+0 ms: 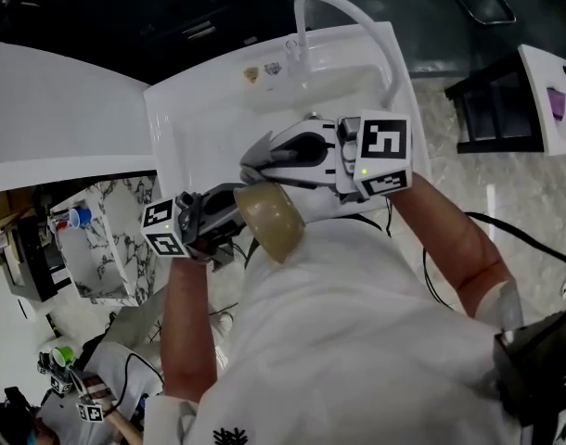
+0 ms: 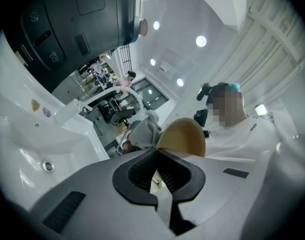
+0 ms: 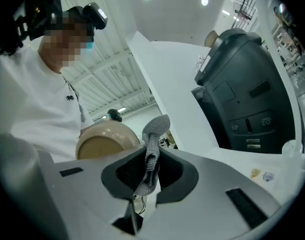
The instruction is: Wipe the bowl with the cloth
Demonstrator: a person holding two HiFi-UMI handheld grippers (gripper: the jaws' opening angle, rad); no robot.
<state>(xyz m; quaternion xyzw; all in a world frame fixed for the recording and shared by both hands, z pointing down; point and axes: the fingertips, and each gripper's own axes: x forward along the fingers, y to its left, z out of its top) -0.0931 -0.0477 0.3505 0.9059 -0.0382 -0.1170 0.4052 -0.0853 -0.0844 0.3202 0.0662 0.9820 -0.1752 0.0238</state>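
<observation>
A tan bowl (image 1: 270, 219) is held up on its side over the front of the white sink (image 1: 195, 119), close to the person's chest. My left gripper (image 1: 229, 215) is shut on the bowl's rim; in the left gripper view the bowl (image 2: 185, 136) stands up just past the closed jaws (image 2: 156, 153). My right gripper (image 1: 253, 162) is shut on a grey cloth (image 1: 257, 148) right above the bowl. In the right gripper view the cloth (image 3: 153, 139) sticks up from between the jaws (image 3: 151, 159), with the bowl (image 3: 105, 139) just to its left. Whether cloth and bowl touch I cannot tell.
A curved white faucet (image 1: 353, 17) rises at the sink's back, with the drain (image 2: 48, 165) low in the basin. A big dark appliance (image 3: 242, 84) stands behind the counter. A black cart (image 1: 492, 109) is on the floor at the right.
</observation>
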